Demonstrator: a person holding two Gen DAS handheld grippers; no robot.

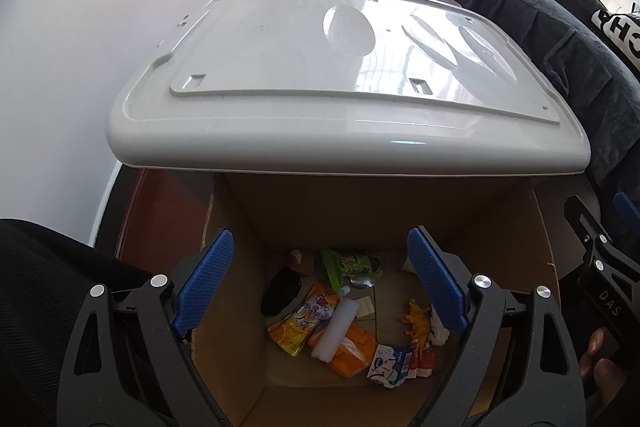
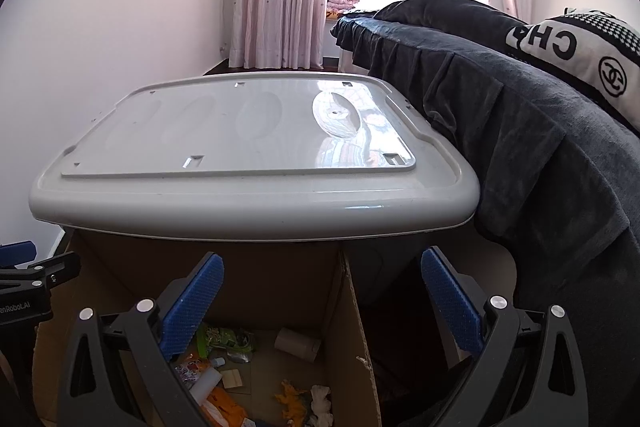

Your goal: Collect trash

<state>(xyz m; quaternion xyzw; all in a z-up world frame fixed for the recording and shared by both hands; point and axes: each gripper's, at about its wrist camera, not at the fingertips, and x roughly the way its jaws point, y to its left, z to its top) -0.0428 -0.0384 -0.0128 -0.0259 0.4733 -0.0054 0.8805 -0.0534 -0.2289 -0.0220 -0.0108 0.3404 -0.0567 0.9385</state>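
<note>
Gray lid [image 1: 280, 75] hides the far wall of the cardboard box [image 1: 236, 307]; blue pads [image 2: 192, 301] cover part of the green wrapper [image 2: 224, 339] and orange pouch [image 1: 304, 319]; crumpled carton [image 1: 390, 363] print too small to read.

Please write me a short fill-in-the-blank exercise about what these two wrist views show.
1. The trash lies inside a ___ box.
2. The left gripper and the right gripper both have their jaws ___.
3. The gripper pads are ___ in colour.
4. The toy dinosaur is ___.

Missing words: cardboard; open; blue; yellow
</note>
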